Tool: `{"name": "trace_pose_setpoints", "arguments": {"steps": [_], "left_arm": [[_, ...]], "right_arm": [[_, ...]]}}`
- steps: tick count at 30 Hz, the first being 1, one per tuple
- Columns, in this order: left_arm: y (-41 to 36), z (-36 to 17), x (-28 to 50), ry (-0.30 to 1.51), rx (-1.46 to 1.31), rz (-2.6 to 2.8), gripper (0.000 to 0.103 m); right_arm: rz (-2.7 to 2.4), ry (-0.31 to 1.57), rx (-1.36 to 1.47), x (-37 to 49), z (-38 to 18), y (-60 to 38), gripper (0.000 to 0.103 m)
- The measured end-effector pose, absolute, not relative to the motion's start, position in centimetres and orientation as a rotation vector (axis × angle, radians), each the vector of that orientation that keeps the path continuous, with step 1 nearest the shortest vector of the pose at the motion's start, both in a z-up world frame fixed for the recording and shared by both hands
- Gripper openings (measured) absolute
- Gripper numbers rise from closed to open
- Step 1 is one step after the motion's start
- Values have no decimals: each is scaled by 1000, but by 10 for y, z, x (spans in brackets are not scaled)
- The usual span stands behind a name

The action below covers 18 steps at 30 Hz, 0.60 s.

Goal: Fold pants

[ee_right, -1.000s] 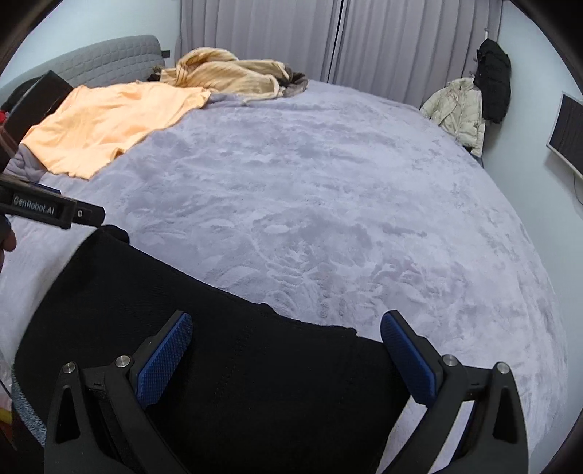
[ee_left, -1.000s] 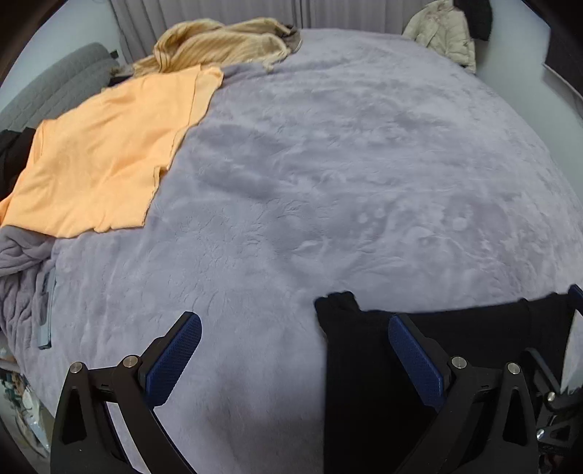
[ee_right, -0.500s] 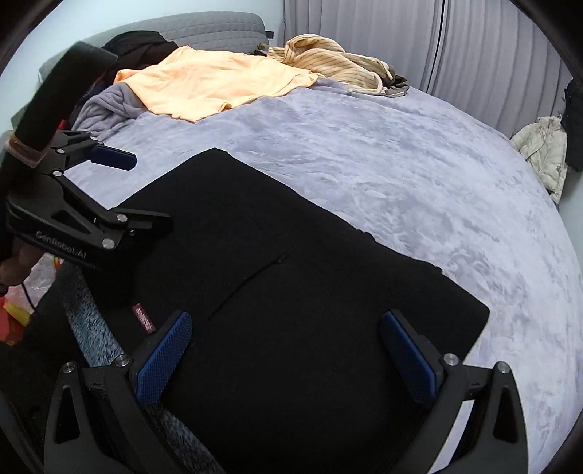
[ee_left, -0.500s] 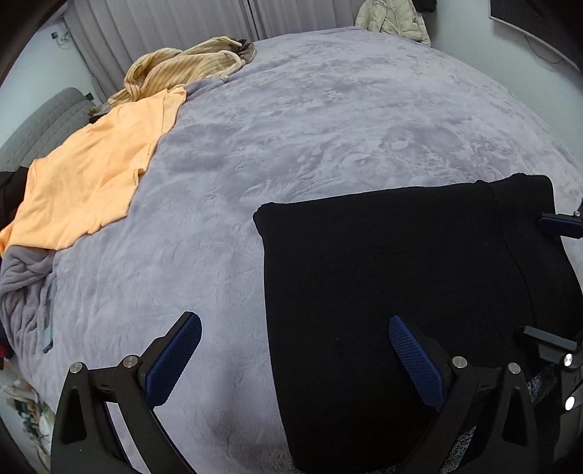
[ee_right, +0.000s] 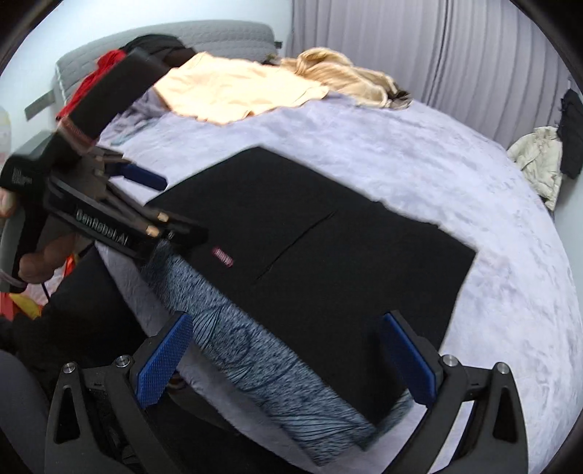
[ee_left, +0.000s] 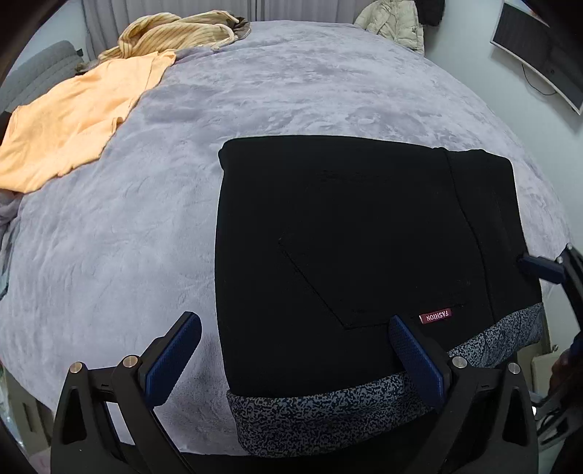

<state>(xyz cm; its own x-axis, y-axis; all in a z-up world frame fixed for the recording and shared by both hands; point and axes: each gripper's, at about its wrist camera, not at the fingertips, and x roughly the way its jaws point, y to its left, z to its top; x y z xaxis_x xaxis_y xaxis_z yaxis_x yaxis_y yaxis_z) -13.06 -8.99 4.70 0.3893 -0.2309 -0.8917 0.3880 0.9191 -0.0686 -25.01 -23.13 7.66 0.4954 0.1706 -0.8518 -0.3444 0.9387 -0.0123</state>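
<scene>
Black pants [ee_left: 357, 233] [ee_right: 328, 255] lie folded into a flat rectangle on the grey bed, with a speckled grey waistband [ee_left: 328, 412] [ee_right: 262, 364] along the near edge and a small red label [ee_left: 435, 316]. My left gripper [ee_left: 295, 357] hovers open over the pants' near left corner, holding nothing. My right gripper [ee_right: 288, 361] is open above the waistband, also empty. The left gripper's body [ee_right: 120, 226] shows at the left of the right wrist view, held by a hand.
An orange shirt [ee_left: 73, 120] lies flat at the far left of the bed [ee_left: 309, 91], with a striped yellow garment [ee_left: 175, 32] behind it. A cream jacket [ee_left: 393, 18] hangs at the back. A monitor [ee_left: 539, 47] is on the right wall.
Both grippers have pulled back toward the near edge of the bed, so the whole folded pants and the waistband now show. Both stay open.
</scene>
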Motion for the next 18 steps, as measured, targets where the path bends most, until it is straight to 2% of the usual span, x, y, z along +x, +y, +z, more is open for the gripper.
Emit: {"name": "trace_pose_setpoints", "arguments": {"steps": [6, 11, 15, 18], "left_arm": [[-88, 45, -130, 1109, 151, -406, 103], [-87, 44, -131, 1108, 136, -405, 103], [-83, 47, -129, 1116, 124, -429, 103], [-65, 63, -125, 1096, 53, -457, 103]], "right_arm": [[299, 991, -254, -251, 73, -228, 103], [355, 931, -101, -246, 93, -248, 103], [253, 1029, -135, -231, 70, -254, 103], [257, 996, -105, -235, 90, -264, 103]]}}
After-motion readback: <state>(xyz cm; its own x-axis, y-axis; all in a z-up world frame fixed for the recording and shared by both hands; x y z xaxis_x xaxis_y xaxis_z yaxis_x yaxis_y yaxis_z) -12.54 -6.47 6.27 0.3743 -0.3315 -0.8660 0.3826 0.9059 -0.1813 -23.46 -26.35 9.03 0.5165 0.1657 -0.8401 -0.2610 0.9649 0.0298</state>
